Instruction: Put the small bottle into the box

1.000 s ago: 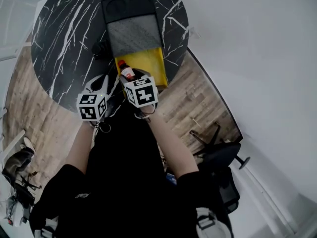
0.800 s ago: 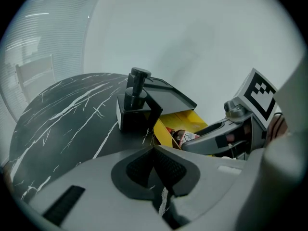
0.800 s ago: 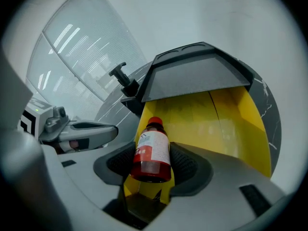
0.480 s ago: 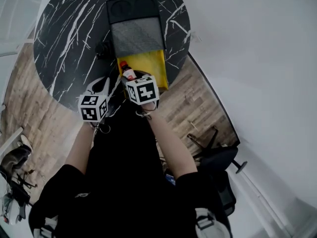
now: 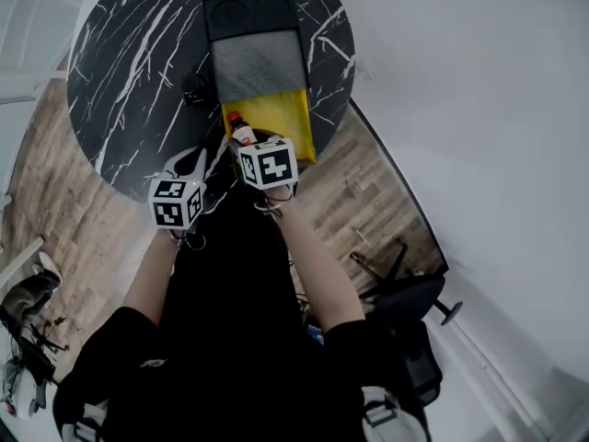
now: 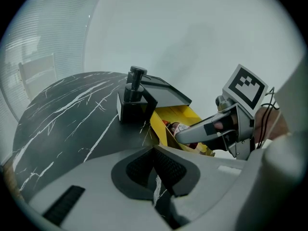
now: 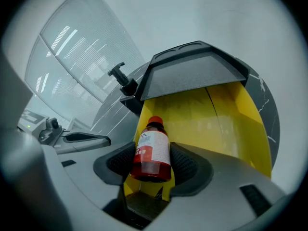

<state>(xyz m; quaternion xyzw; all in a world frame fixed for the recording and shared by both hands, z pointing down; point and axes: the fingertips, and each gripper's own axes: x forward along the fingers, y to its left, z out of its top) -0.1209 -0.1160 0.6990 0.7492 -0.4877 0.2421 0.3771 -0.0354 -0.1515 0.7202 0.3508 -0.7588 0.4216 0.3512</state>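
A small bottle (image 7: pixel 153 150) of red liquid, with a red cap and a white label, is clamped between the pads of my right gripper (image 7: pixel 153 163). It hangs over the near left part of the yellow box (image 7: pixel 219 124), cap pointing towards the grey lid (image 7: pixel 192 73). From the head view the bottle (image 5: pixel 241 131) sits just ahead of the right gripper (image 5: pixel 248 144) at the yellow box (image 5: pixel 276 116). My left gripper (image 6: pixel 155 166) is shut on nothing, and it hovers over the table to the left of the box (image 6: pixel 161 121). The left gripper (image 5: pixel 198 161) is beside the right one.
The box stands on a round black marble table (image 5: pixel 129 72), its front overhanging the near edge. A black block with a knob (image 6: pixel 132 100) stands against the box's left side. Wooden floor (image 5: pixel 64 210) and an office chair (image 5: pixel 409 297) lie below the table.
The right gripper still holds the bottle at the box's near left corner. Both grippers and the table have only drifted slightly in the head view.
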